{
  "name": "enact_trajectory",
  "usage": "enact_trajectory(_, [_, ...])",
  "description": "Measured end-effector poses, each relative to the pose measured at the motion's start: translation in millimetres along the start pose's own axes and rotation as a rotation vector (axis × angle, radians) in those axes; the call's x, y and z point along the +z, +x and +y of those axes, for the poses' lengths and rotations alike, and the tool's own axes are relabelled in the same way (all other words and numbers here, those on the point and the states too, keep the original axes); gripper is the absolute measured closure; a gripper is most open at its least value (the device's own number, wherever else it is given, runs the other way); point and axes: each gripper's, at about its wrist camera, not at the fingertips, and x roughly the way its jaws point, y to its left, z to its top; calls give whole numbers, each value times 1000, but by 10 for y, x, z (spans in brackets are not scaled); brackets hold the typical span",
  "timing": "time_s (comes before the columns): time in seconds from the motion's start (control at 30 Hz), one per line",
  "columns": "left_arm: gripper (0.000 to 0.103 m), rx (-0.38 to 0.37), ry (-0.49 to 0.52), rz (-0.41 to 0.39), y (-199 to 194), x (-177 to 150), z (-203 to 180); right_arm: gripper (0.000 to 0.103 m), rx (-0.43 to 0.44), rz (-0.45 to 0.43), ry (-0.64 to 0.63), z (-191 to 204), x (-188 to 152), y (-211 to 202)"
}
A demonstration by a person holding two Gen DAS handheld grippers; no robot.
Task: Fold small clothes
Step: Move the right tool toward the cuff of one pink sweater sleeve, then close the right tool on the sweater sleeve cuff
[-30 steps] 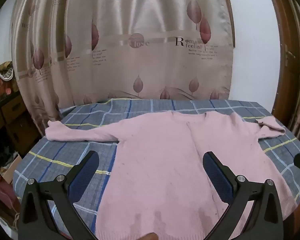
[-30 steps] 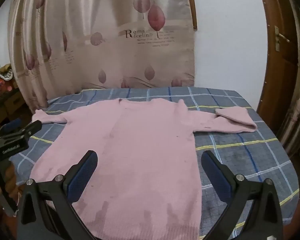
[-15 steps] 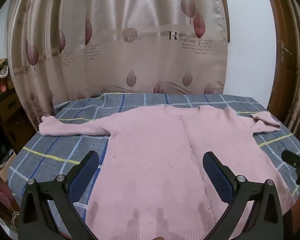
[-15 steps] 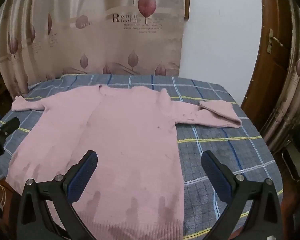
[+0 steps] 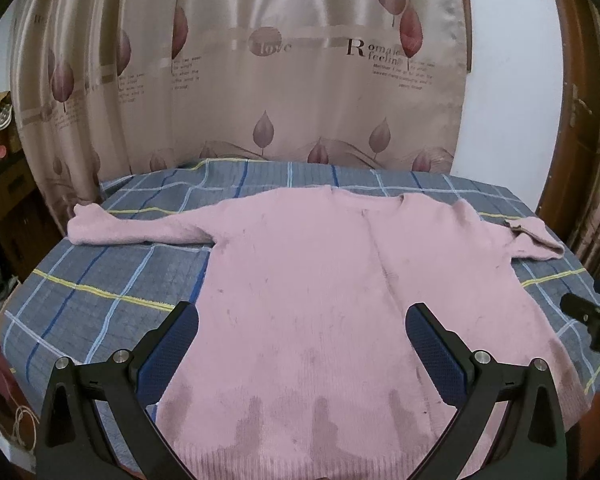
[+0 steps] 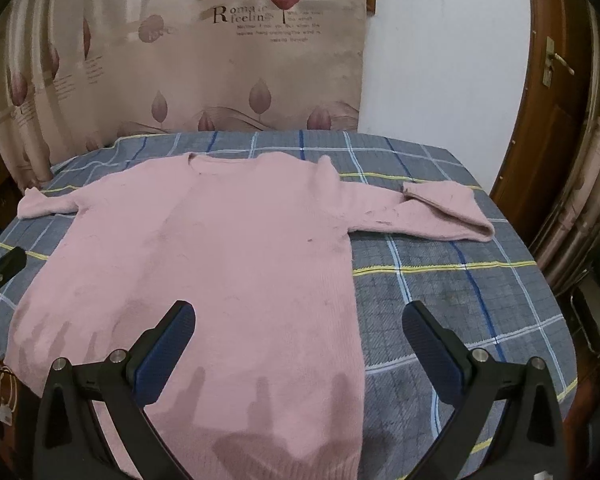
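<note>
Pink sweater [image 5: 320,280] flat on worktop [image 6: 440,280], both grippers' jaws released, holding nothing; doubled-back right sleeve cuff [image 6: 440,200] could bunch a sleeve fold.

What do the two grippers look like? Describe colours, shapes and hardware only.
Both match: the left gripper and right gripper each have two black angular arms with triangular cut-outs, silver round bolts at the joints, and blue textured pads lining the fingers. No cables or sleeves show.

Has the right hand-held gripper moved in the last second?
Yes. The right hand-held gripper has shifted rightward: against the door, the pink sweater now sits further left in its view.
</note>
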Motion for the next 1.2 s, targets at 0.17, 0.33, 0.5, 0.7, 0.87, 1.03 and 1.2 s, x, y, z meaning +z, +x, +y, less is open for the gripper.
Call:
enact_trajectory(0.17, [0,-3,1,23,113,4,-4,0,-12,14,8,-105,73,158])
enact_trajectory(0.33, [0,-3,6,39,200,-5,-12,0,-24,25,14,-197,123,285])
enact_trajectory(0.5, [0,-5,14,53,271,-15,-29,2,-51,33,-1,-341,197,460])
enact_trajectory(0.7, [0,-9,33,70,337,-28,-67,23,-101,91,60,-1061,317,910])
enact_trajectory(0.87, [0,-27,32,100,432,-36,-131,36,-87,130,162,-1736,469,1261])
enact_trajectory(1.03, [0,-40,40,120,532,-16,-208,38,289,131,501,-2242,556,1476])
enact_trajectory(1.2, [0,-43,55,134,612,17,-265,38,406,114,728,-2532,529,1742])
